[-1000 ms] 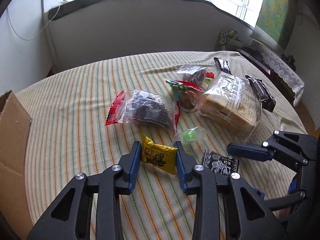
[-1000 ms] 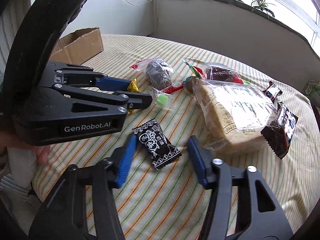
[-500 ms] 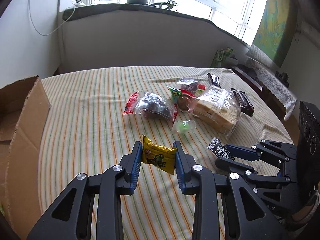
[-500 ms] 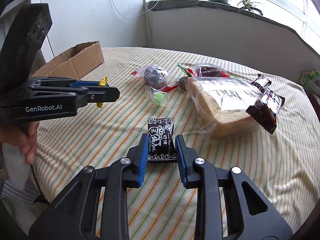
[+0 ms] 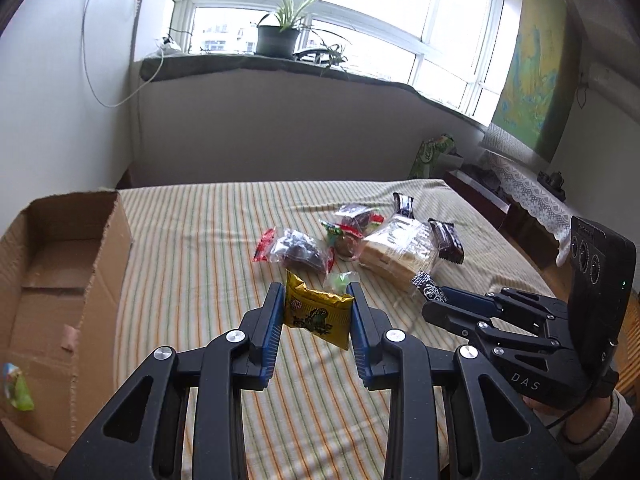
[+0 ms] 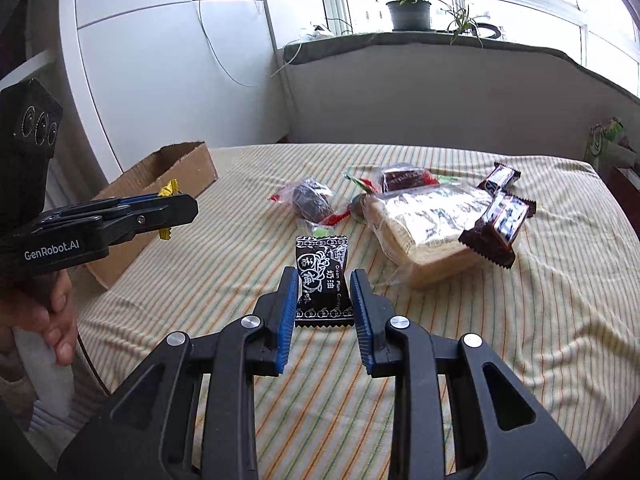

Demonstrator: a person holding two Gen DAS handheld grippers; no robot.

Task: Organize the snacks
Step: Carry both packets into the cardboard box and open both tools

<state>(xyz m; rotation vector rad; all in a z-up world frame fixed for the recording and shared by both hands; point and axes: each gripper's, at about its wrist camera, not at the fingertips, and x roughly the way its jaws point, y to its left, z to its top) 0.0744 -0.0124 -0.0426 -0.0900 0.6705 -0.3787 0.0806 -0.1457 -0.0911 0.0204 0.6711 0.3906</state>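
Observation:
My left gripper (image 5: 316, 304) is shut on a yellow snack packet (image 5: 318, 314) and holds it above the striped tablecloth (image 5: 192, 280). My right gripper (image 6: 324, 288) is shut on a black plum candy packet (image 6: 323, 280), also lifted off the cloth. In the left wrist view the right gripper (image 5: 436, 304) shows at the right with the black packet (image 5: 428, 287) in it. In the right wrist view the left gripper (image 6: 176, 208) shows at the left with the yellow packet (image 6: 167, 192). An open cardboard box (image 5: 60, 288) stands at the left, also seen in the right wrist view (image 6: 160, 184).
On the cloth lie a bagged bread loaf (image 5: 400, 252), a clear bag with a dark cake (image 5: 296, 250), a small green candy (image 5: 340, 280), dark chocolate bars (image 5: 448, 240) and other wrapped snacks (image 5: 352, 224). A green packet (image 5: 16, 388) lies in the box.
Both grippers have risen with their packets. The right gripper closed on the black packet and lifted it. The left one has swung toward the box, which shows more fully.

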